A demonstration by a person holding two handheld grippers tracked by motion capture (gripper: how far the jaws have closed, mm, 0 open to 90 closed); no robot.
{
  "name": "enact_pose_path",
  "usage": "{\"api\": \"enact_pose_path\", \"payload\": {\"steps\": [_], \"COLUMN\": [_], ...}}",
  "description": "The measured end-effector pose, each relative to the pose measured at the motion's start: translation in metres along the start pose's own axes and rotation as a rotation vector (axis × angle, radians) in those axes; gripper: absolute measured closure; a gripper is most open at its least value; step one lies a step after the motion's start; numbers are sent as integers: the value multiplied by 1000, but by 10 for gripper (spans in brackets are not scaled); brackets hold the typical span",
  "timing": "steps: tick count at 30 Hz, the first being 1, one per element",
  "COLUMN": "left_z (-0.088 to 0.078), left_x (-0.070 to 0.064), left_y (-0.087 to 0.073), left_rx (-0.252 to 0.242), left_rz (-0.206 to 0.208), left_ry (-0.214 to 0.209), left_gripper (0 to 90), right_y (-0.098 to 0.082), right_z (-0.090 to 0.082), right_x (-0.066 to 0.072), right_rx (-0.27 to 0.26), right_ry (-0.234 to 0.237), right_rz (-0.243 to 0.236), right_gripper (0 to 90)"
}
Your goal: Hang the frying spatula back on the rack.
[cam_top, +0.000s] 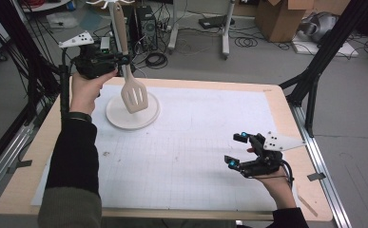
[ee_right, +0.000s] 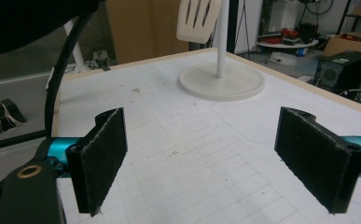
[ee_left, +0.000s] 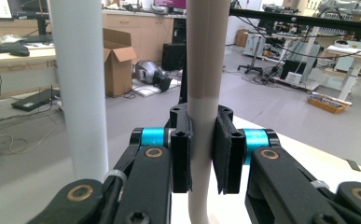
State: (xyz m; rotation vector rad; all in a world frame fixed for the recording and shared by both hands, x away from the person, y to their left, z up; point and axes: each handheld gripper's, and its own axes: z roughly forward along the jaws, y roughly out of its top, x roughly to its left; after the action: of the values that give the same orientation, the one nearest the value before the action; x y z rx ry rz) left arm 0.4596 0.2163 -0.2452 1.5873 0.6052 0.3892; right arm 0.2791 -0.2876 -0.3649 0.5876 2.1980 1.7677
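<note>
A: Start at our left gripper (ee_left: 201, 154). What do we have between the pads?

B: We're clamped on the spatula (cam_top: 127, 61), on its handle, which runs straight up through the jaws. In the left gripper view the pads squeeze it from both sides, with the white pole (ee_left: 78, 84) of the stand standing just beside it.

A: And the blade?

B: It hangs below our grip, slotted end down, over the stand's round base (cam_top: 149, 118) at the far left of the table (cam_top: 286, 118). The long axis is close to upright, leaning a little.

A: So which way does the hook lie?

B: Above the jaws. The hook rack (cam_top: 108, 4) sits at the top of the pole, right by the handle's upper end. We judge the coming move is along that axis, to seat or free the handle's end there; we can't tell whether it already hangs on.

A: Our right gripper (cam_top: 236, 149)?

B: Jaws wide apart, nothing between them, low over the near right corner, well apart from the stand. The left hand (cam_top: 84, 90) is much the nearer.
</note>
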Motion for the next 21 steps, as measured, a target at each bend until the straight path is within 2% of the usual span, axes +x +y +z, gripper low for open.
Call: {"api": "enact_pose_path", "payload": {"steps": [5, 7, 11, 15, 19, 21], "left_z": [3, 5, 6, 0, -11, -18], "left_x": [-1, -2, -2, -2, -3, -5], "left_y": [-2, -4, -6, -9, -13, -15], "left_rx": [-1, -15, -16, -35, -27, -24], "left_rz": [-6, -17, -43, -51, -49, -24], "left_ry": [-20, -23, -35, -16, 12, 20], "left_gripper": [779, 766, 575, 413, 319, 299], "right_y": [0, 0, 0, 1, 1, 0], "right_z": [0, 0, 0, -1, -1, -1], "right_x": [0, 1, 1, 1, 1, 2], "right_rx": [-2, -1, -2, -11, -13, -6], "right_ry": [-1, 3, 4, 4, 3, 4], "right_rz": [-3, 0, 0, 4, 0, 3], "right_gripper": [161, 161, 161, 161, 161, 161]}}
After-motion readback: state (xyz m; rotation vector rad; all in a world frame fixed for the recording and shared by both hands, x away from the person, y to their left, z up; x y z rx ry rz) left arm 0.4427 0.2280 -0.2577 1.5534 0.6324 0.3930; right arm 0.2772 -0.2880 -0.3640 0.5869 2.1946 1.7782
